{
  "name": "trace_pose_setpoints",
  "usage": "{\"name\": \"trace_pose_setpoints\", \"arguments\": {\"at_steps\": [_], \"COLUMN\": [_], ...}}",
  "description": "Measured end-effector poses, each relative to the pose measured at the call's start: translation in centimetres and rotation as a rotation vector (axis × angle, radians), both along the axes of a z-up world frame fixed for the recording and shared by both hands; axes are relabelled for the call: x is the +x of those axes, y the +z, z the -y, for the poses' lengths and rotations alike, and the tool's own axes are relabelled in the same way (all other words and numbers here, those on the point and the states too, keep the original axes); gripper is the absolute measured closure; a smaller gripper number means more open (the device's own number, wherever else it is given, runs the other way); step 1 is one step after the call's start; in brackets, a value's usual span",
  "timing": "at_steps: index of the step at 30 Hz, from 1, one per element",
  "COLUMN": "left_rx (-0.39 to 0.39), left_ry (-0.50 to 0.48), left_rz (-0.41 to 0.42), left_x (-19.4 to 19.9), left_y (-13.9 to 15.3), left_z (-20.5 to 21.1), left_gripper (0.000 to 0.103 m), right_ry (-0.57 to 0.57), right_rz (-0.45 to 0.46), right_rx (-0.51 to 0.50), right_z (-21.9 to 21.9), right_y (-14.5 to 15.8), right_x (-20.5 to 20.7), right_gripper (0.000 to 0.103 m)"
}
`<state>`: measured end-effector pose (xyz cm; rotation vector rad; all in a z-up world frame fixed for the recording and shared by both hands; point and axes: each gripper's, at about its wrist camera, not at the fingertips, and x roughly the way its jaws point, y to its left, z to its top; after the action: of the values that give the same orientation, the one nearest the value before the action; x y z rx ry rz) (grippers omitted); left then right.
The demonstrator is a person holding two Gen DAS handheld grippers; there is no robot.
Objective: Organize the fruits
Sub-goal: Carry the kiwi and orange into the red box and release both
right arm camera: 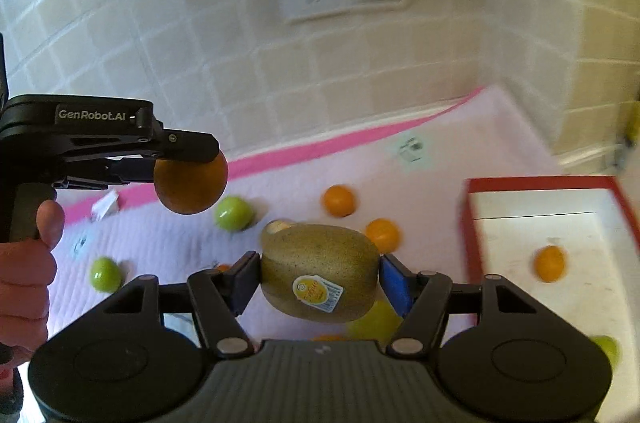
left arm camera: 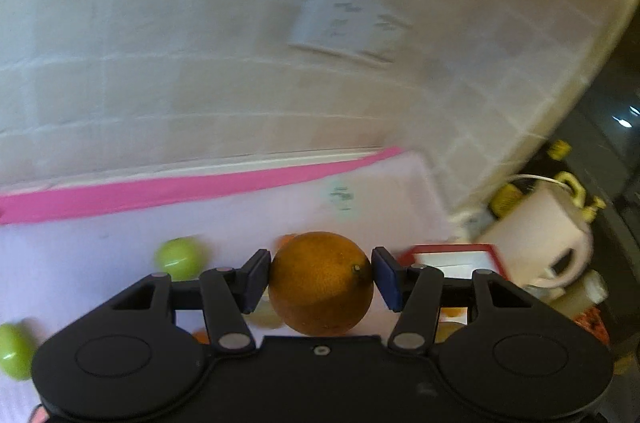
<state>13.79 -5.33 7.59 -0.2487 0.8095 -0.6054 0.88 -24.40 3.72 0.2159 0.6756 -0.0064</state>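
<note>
Early on: left gripper [left arm camera: 320,281] pinches an orange [left arm camera: 320,283], right gripper [right arm camera: 320,279] a kiwi [right arm camera: 320,271], both mid-frame above the mat [right arm camera: 460,151]; one orange and a green fruit lie in the box [right arm camera: 500,182] at right, others scattered.

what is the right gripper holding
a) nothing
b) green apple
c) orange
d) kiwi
d: in the right wrist view the right gripper has its pads pressed on both sides of a brown kiwi with a sticker, lifted above the mat; the orange is in the left gripper.
</note>
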Motion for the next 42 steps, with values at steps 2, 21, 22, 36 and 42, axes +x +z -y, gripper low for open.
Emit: {"name": "trace_pose_setpoints", "arguments": {"at_steps": [2, 21, 22, 36, 42], "left_rx": [-0.017, 0.091, 0.108, 0.274, 0.3], "left_ry": [-0.049, -0.348, -0.346, -0.321, -0.306], "left_rz": [0.011, -0.06, -0.065, -0.117, -0.108], "left_x": [-0.3, 0.2, 0.4, 3.1, 3.7], "left_y": [0.8, -5.0, -5.5, -11.3, -12.1], "left_z": [2.2, 25.0, 25.7, 29.8, 29.9], "left_gripper": [0.037, 0.037, 0.037, 0.036, 0.036], "right_ry": [-0.051, -0.395, -0.391, -0.365, -0.359], "right_rz": [0.015, -0.069, -0.078, -0.205, -0.218], "right_rx": [0.002, 0.084, 0.089, 0.09, 0.003], "right_z": [2.1, 20.5, 21.0, 22.8, 21.7], "right_y": [0.7, -3.5, -4.0, -10.2, -10.4], "right_x": [-1.2, -5.0, -4.4, 0.1, 1.0], "right_gripper": [0.036, 0.036, 0.036, 0.036, 0.036]}}
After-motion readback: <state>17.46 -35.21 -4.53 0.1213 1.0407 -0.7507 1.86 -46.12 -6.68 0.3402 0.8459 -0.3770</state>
